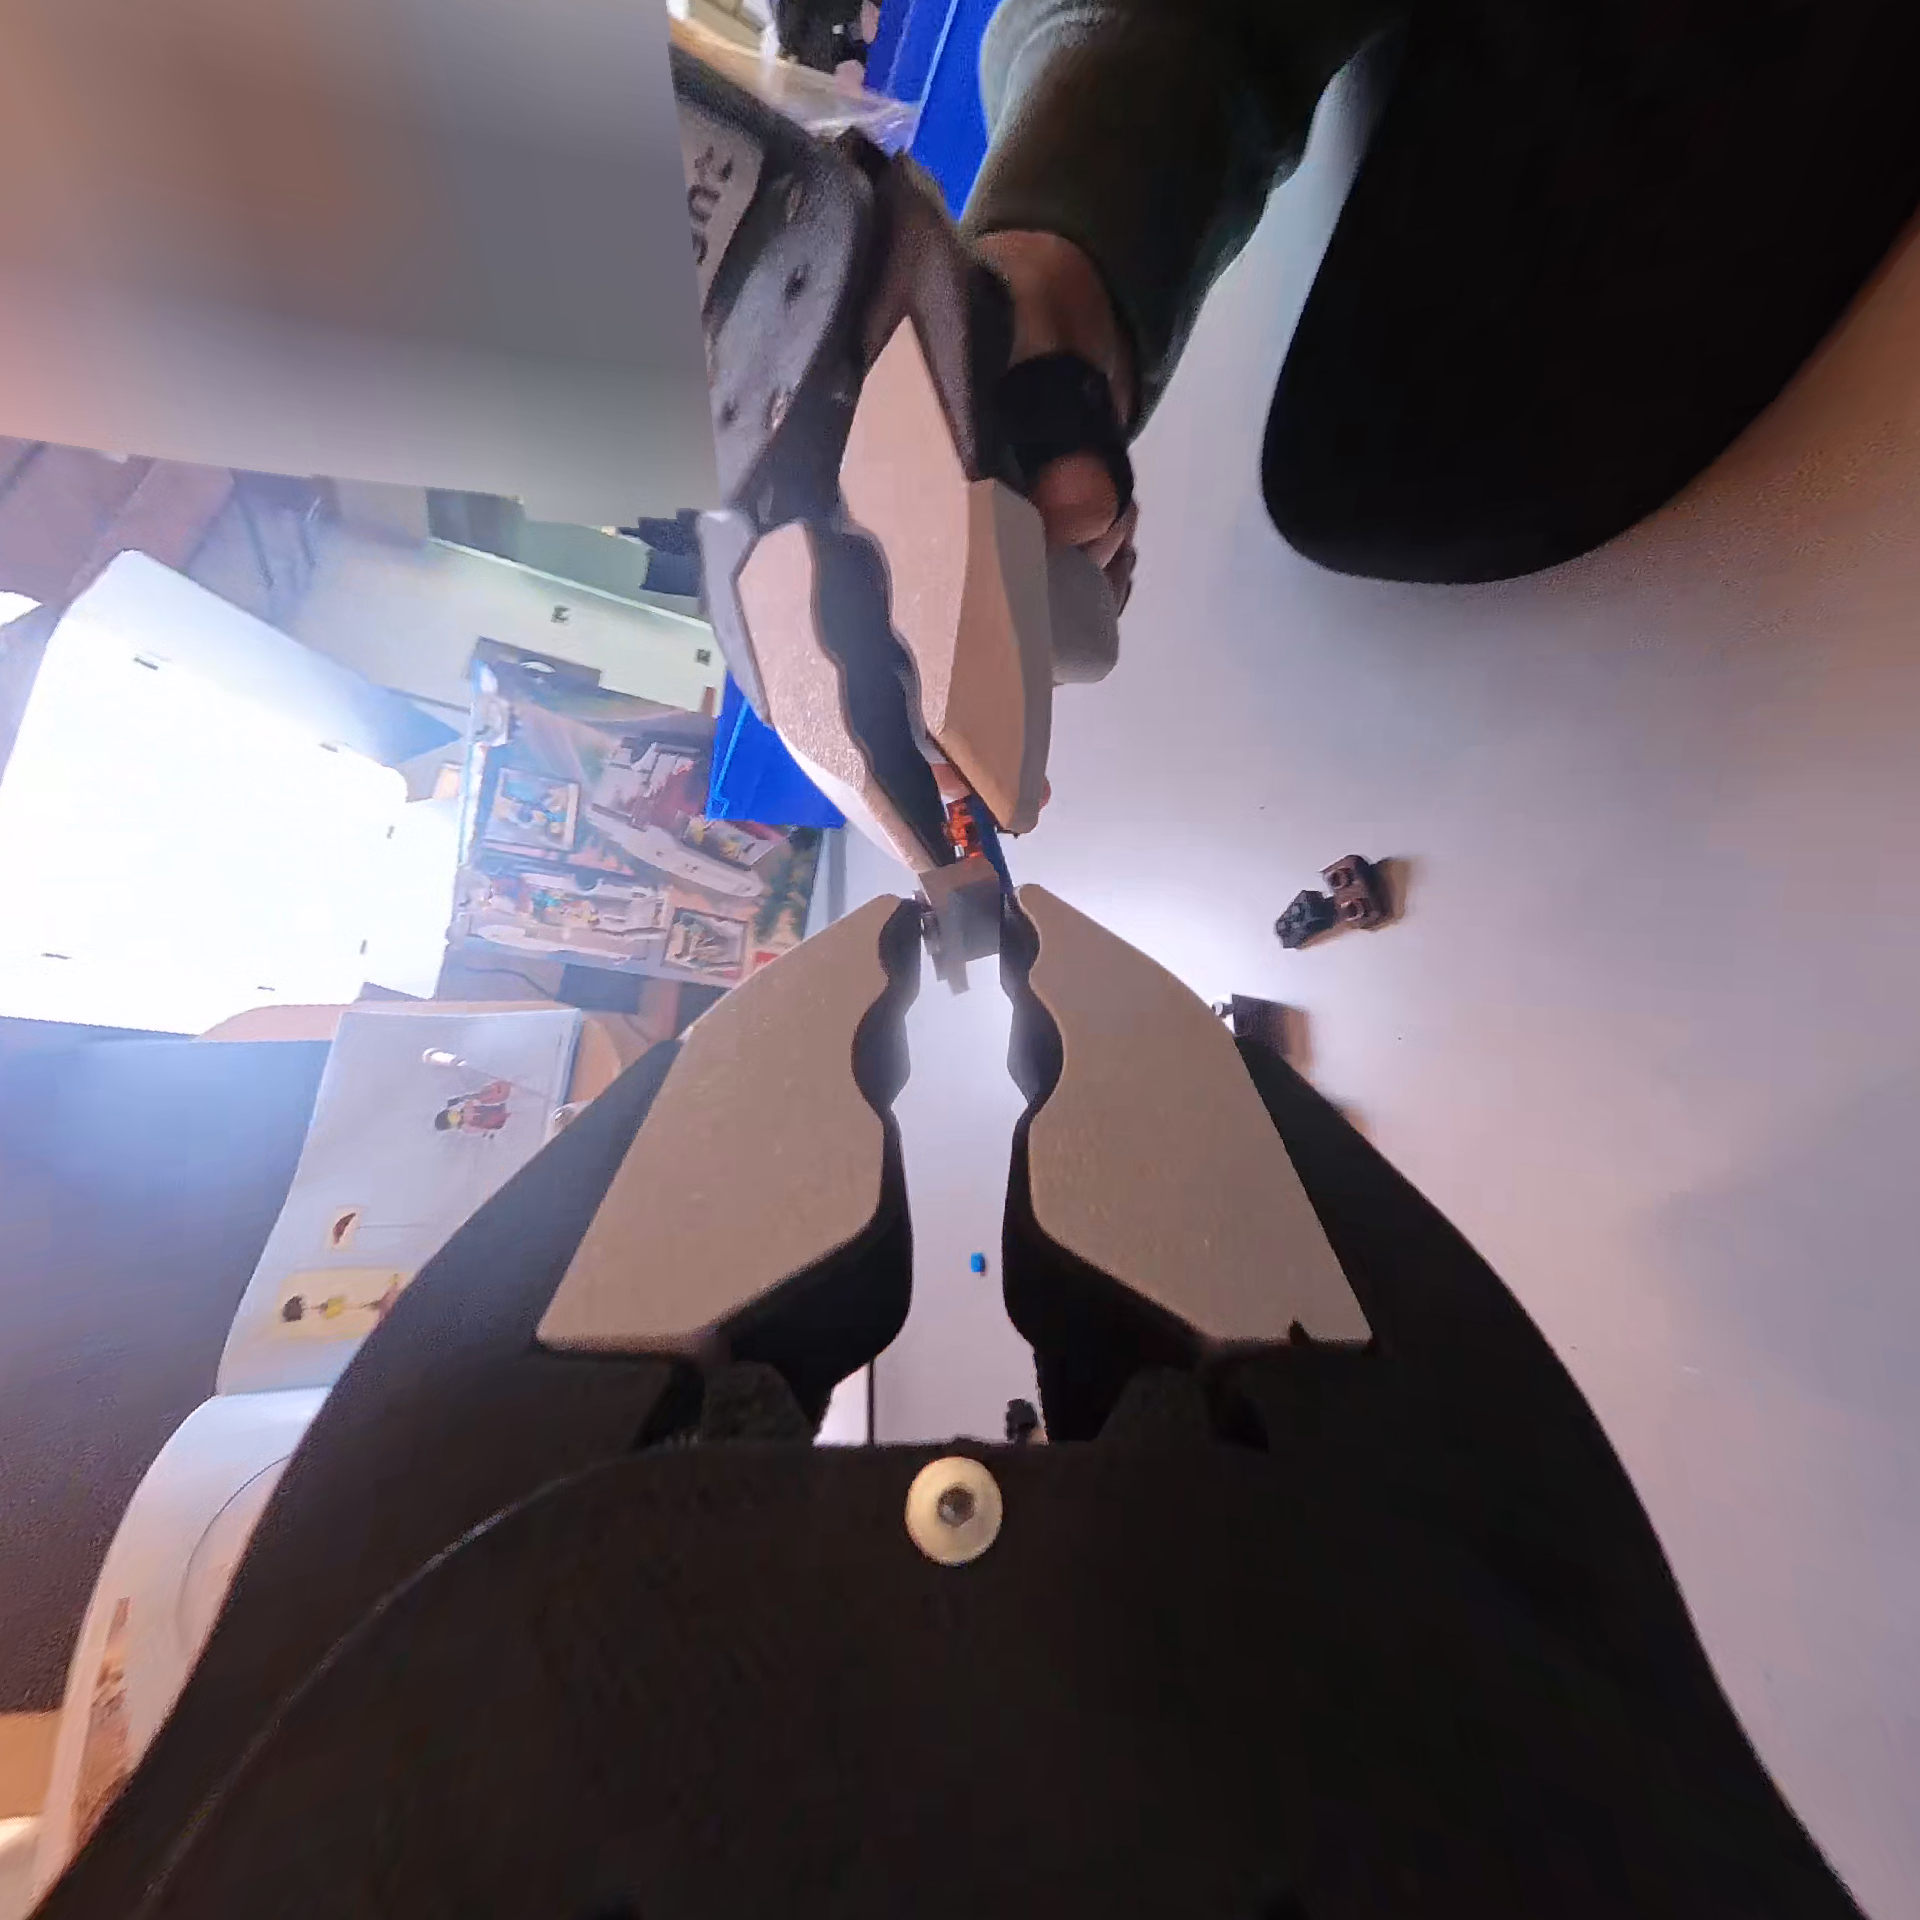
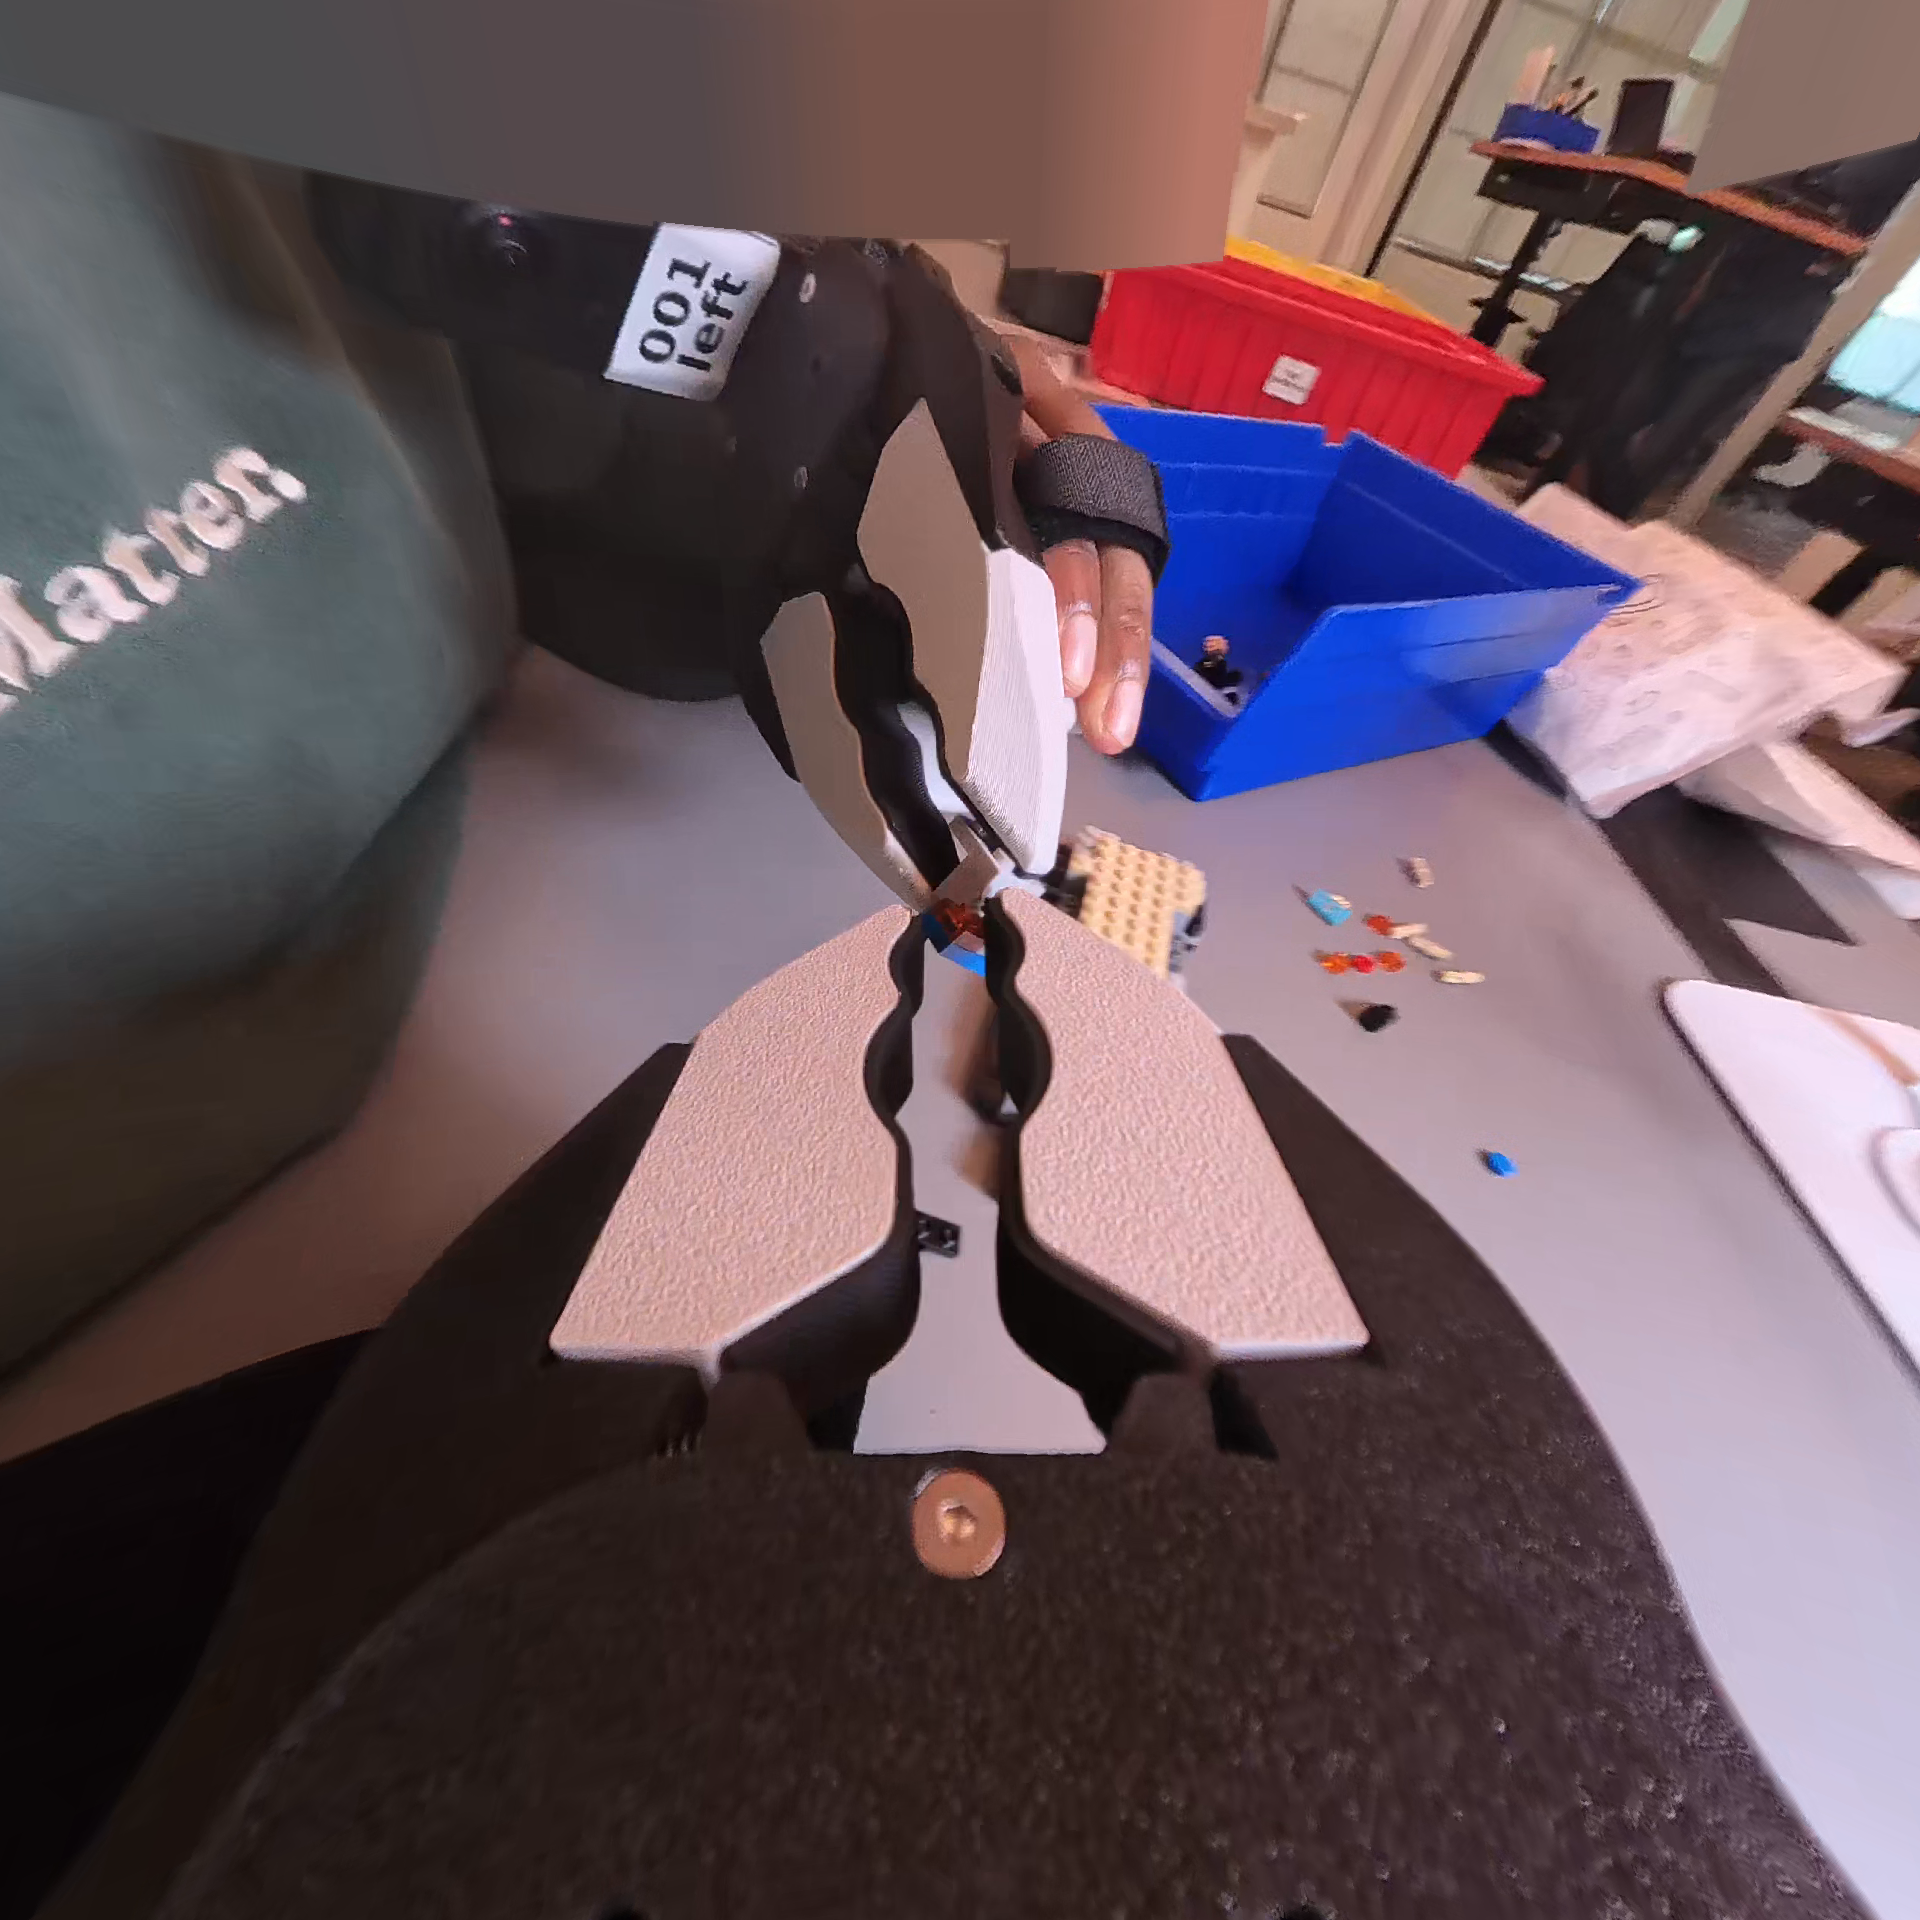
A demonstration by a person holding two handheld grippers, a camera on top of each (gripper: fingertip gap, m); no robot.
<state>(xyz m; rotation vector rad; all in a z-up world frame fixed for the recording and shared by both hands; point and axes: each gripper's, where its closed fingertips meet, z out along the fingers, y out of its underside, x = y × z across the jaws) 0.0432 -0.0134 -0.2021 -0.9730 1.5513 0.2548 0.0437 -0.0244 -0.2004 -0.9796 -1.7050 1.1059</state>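
Note:
The two grippers meet tip to tip above the grey table [image 2: 623,935]. In the left wrist view, my left gripper [image 1: 961,909] is shut on a small grey brick [image 1: 966,925], with both pads against its sides. My right gripper [image 1: 977,836] comes in from above and pinches an orange and blue piece [image 1: 961,831] that touches the grey brick. In the right wrist view, my right gripper [image 2: 954,920] is shut on the orange and blue piece [image 2: 956,923]. The left gripper [image 2: 966,862] holds the grey brick [image 2: 971,881] right above it.
A tan studded plate [image 2: 1138,899] lies just behind the tips, with loose small pieces [image 2: 1371,956] to its right. A blue bin [image 2: 1403,592] and a red bin [image 2: 1278,332] stand farther back. Dark brown bricks [image 1: 1340,904] lie on the table. A person's green sleeve [image 2: 156,675] is at left. Left and right tips are no more than a few centimetres apart.

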